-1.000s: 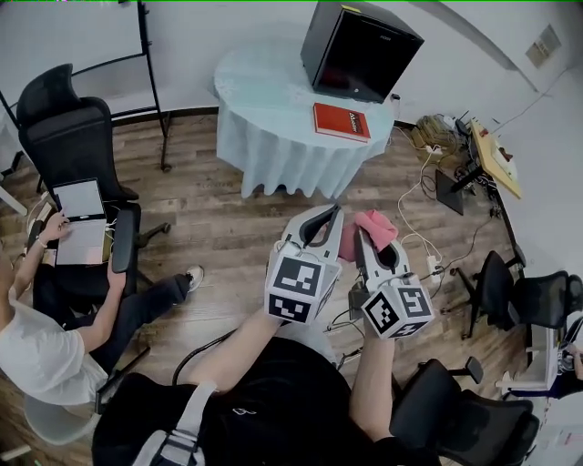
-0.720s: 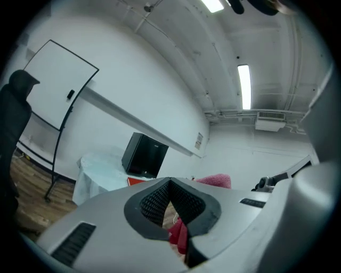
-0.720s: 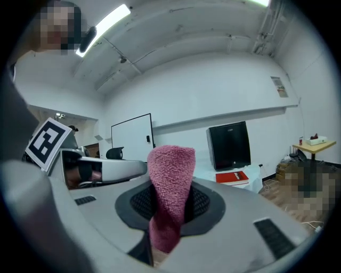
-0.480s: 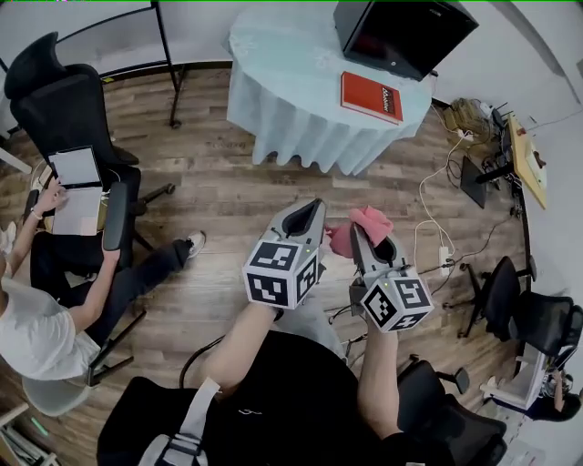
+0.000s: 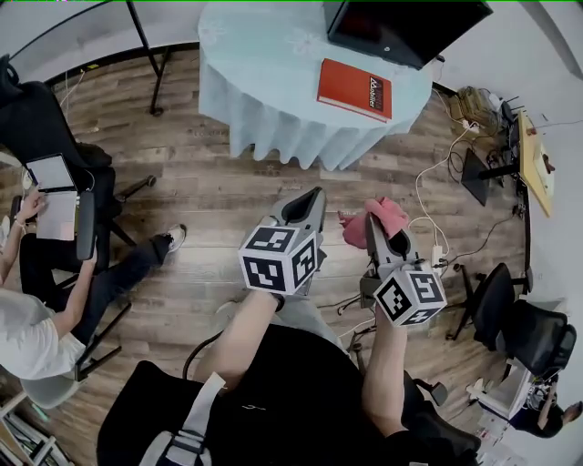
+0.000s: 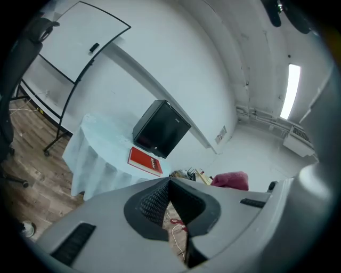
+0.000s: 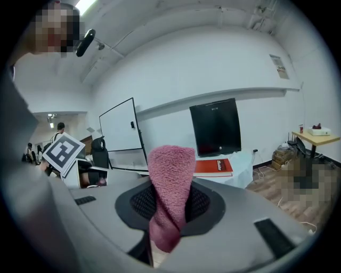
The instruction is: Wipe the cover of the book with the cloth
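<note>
A red book lies flat on the round table with a pale blue cloth, in front of a black monitor. The book also shows in the left gripper view, and the book in the right gripper view. My right gripper is shut on a pink cloth, which sticks up between its jaws. My left gripper is shut with nothing in it. Both hang in the air over the wooden floor, well short of the table.
A seated person with a laptop is at the left. Office chairs stand at the right. Cables and a power strip lie on the floor. A whiteboard stand is at the back left.
The view has moved toward the table: the table and book sit nearer the top edge. Both grippers keep their pose, the pink cloth still clamped in the right one.
</note>
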A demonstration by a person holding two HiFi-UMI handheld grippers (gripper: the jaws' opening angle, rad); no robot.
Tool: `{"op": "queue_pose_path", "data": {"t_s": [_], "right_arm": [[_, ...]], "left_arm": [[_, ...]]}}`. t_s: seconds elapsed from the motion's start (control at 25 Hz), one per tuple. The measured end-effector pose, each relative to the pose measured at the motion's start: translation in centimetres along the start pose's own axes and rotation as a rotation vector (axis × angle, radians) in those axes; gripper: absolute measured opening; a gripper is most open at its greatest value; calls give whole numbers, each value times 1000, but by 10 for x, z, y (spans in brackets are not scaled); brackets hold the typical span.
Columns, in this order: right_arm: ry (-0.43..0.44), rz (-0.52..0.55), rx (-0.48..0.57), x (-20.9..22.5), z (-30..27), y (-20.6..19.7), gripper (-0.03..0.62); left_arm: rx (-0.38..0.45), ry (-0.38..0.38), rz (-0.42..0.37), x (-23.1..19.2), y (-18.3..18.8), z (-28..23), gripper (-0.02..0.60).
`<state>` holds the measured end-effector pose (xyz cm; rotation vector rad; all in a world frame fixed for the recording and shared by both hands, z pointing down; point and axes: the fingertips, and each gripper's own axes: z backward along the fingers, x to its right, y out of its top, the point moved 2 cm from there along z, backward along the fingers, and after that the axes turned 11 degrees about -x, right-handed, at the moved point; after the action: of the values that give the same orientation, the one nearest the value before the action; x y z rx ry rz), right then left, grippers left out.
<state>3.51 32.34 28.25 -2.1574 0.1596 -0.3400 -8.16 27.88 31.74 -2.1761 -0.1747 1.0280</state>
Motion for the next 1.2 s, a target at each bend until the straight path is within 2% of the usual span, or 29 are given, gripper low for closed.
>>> {"op": "queue_pose_path", "data": {"t_s": [0.24,0.44,0.6,0.88,1.04,1.2], "right_arm": [[20,-48,64,61,-6,33,94],[107,-103,78,71,-12,43,94],[97,-136,96,89,-20,55,94],[192,-137,46,79,-60,52,95],[206,-143,4,92,-81,53,94],[153,-173,-25,123,-105,62,94]], "left_arm": [[10,30,-78,28,34,-41,14],[-38,58,-96,28,35,-56,14],[-41,58,-126,32,40,-59,14],[-33,139,-61,-7,54,-66,14],[-65,120,-49,-11,58,-99,14],[-87,60,-57,-4,75,-141,14]]}}
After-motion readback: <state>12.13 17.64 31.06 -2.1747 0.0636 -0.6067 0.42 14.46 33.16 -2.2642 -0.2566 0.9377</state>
